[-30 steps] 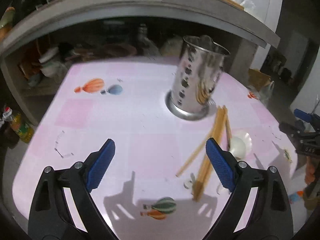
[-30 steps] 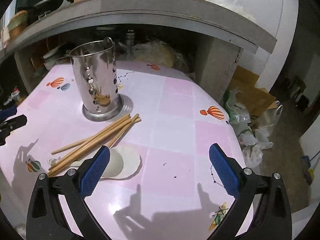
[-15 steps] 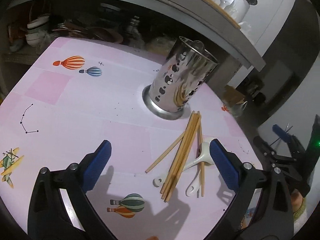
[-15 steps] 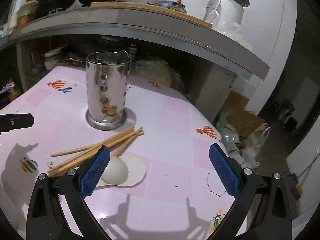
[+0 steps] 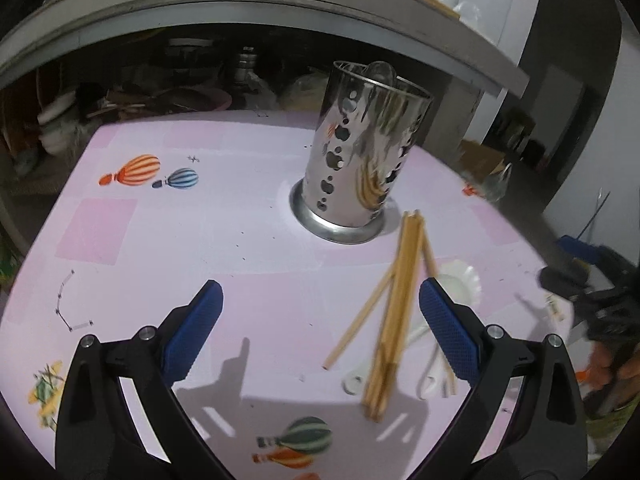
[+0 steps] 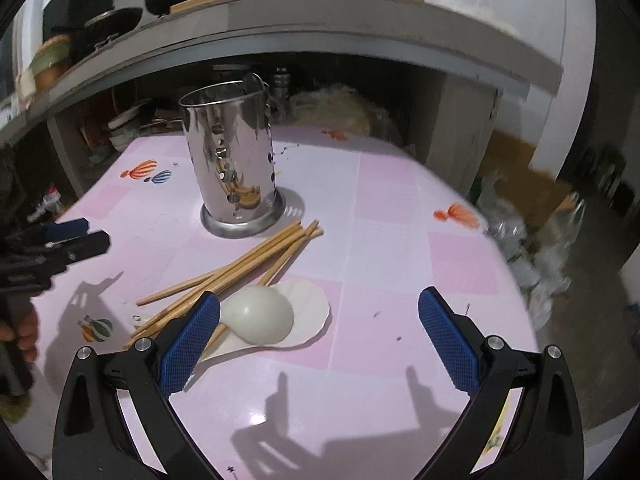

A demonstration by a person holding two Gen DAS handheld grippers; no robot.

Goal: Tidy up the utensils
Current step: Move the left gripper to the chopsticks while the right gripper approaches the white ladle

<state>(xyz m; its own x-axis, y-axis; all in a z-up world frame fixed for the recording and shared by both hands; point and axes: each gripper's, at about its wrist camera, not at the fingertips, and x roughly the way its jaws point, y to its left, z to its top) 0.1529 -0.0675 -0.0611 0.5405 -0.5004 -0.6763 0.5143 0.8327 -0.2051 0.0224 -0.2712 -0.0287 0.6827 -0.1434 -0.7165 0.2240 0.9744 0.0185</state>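
A perforated steel utensil holder [image 5: 362, 152] [image 6: 232, 160] stands upright on the pink table [image 5: 200, 240] [image 6: 380, 220]. Several wooden chopsticks [image 5: 396, 304] [image 6: 240, 264] lie loose in front of it. Two white plastic spoons [image 5: 452, 284] [image 6: 264, 314] lie partly under the sticks. My left gripper [image 5: 320, 300] hovers open over the table, with the chopsticks between its fingers and nearer its right one. My right gripper [image 6: 320, 308] is open too, its left finger beside the spoon bowls. Each gripper [image 5: 588, 276] [image 6: 60, 240] shows at the edge of the other's view.
A grey concrete shelf [image 5: 280, 8] [image 6: 320, 28] overhangs the table's far side, with dishes and clutter in the dark space below it. Pots and bottles stand on top. Bags and cardboard boxes [image 6: 532, 200] lie on the floor past the table's right edge.
Both views swung over the table and came back near where they began. The left gripper's jaws stand a little wider. The right gripper sits lower and closer to the spoons.
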